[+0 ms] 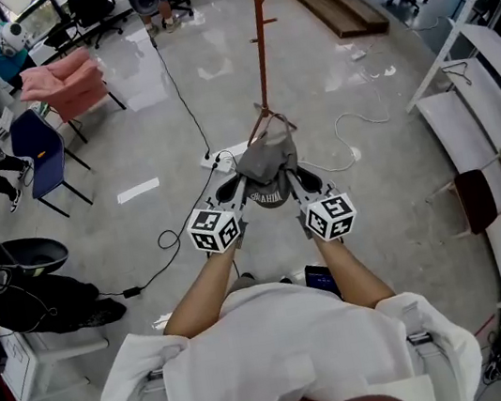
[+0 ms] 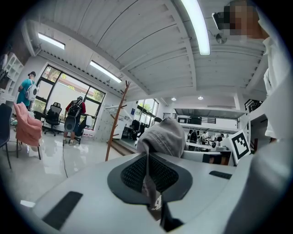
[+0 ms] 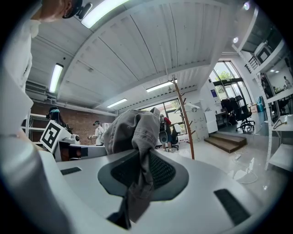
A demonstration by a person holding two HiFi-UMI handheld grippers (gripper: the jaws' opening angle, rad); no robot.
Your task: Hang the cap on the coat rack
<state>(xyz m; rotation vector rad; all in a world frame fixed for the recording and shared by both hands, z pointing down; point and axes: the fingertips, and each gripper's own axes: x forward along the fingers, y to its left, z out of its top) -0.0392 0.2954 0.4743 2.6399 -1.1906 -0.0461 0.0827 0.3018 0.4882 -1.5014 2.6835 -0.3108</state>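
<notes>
The left gripper (image 1: pixel 228 190) and right gripper (image 1: pixel 308 179) each clamp only a thin fold of the cap (image 1: pixel 266 163), which may slip free short of the coat rack (image 1: pixel 259 41) at upper centre.

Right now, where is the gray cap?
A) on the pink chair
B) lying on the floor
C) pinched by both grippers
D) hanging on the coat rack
C: the cap is pinched between the jaws of the left gripper and of the right gripper. It is held up in front of the person and not on the coat rack.
</notes>
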